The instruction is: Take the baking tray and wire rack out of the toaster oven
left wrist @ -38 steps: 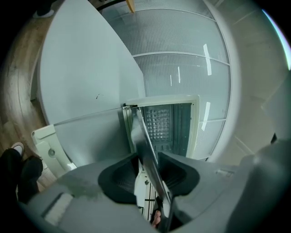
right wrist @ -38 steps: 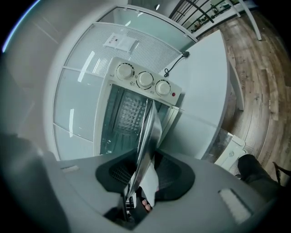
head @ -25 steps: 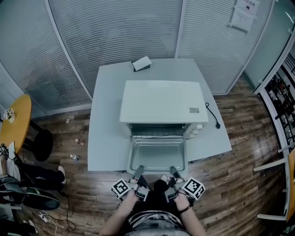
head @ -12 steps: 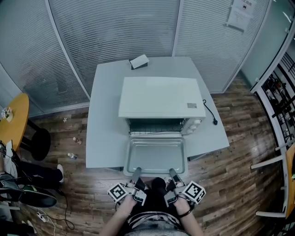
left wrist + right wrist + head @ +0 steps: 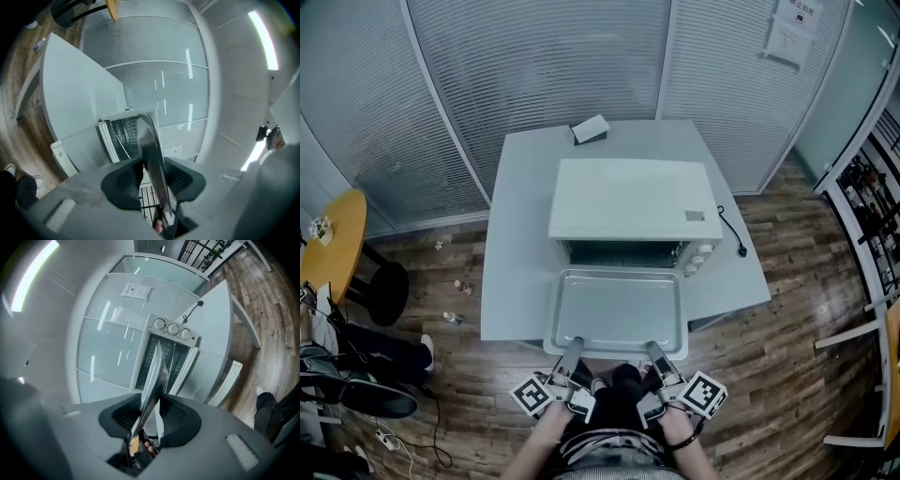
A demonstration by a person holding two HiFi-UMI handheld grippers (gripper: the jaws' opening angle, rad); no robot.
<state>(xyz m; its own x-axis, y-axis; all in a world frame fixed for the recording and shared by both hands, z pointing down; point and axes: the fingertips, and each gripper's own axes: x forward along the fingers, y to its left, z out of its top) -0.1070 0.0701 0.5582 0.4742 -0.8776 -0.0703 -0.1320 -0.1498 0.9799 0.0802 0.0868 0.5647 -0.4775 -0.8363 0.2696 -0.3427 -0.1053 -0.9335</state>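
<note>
Both sets of jaws are clamped on the near rim of the baking tray (image 5: 617,309): left gripper (image 5: 573,347) lower left, right gripper (image 5: 657,350) lower right. The tray, empty, has slid fully out of the toaster oven (image 5: 628,199) at frame centre. The wire rack (image 5: 623,253) appears to remain inside, and its removal is outstanding.

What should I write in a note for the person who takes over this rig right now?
Left gripper: shut on the baking tray, at its near rim.
Right gripper: shut on the same rim, further right.
Tray: drawn out in front of the toaster oven and held about level, with its far edge close to the opening.
Wire rack: appears to be inside the oven, not yet touched.
Done: tray pulled out.
Left: probably set the tray on a free part of the table, then take out the rack.
</note>
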